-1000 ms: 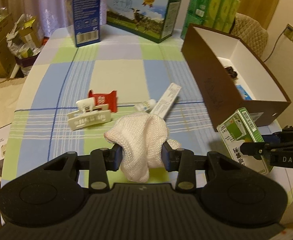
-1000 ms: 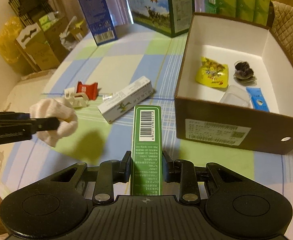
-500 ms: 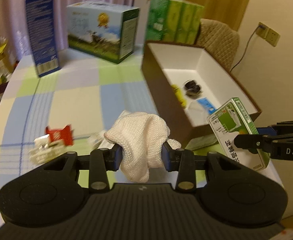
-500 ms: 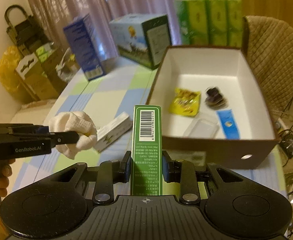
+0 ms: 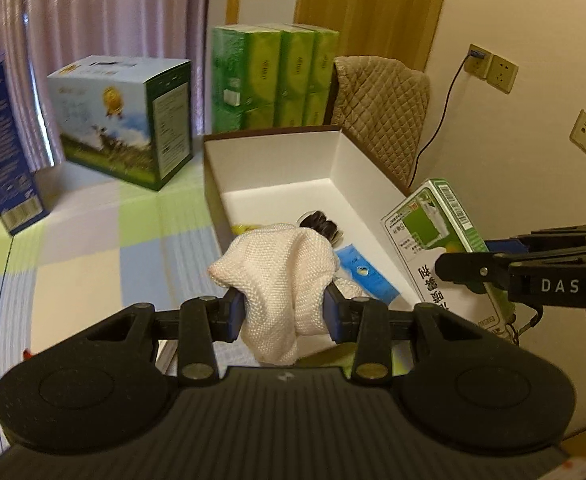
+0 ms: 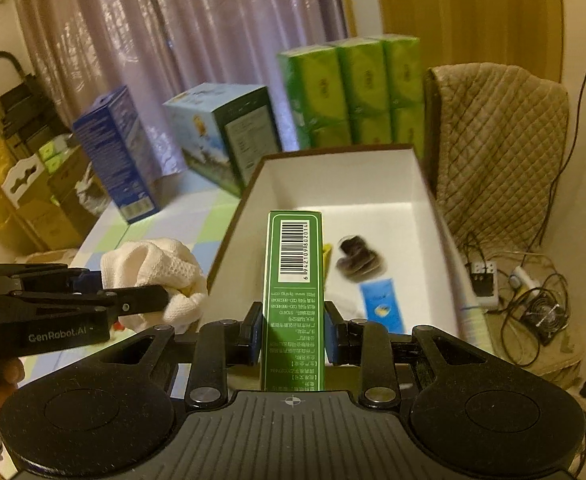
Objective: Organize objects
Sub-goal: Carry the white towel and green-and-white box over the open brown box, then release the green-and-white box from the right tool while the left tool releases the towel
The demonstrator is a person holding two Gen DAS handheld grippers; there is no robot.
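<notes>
Ahead of both grippers sits the open cardboard box [image 6: 253, 188], already holding a dark wrapped item [image 6: 355, 258], a blue packet [image 6: 383, 308] and a yellow packet mostly hidden behind what is being carried. Clamped between its fingers, the left gripper [image 5: 283, 310] carries a bunched white cloth [image 5: 281, 276] above the box's near end, while to its right the right gripper [image 6: 292, 334] grips an upright green carton [image 6: 293, 292] at the same end. Judging from this, part of the sorting is done, both held things have yet to be released, and whatever remains on the checked tablecloth [image 5: 105, 240] behind the grippers is out of sight.

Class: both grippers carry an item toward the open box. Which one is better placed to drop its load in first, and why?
Probably the right gripper: its green carton already points over the box interior, while the left gripper's white cloth sits near the box's left wall.
</notes>
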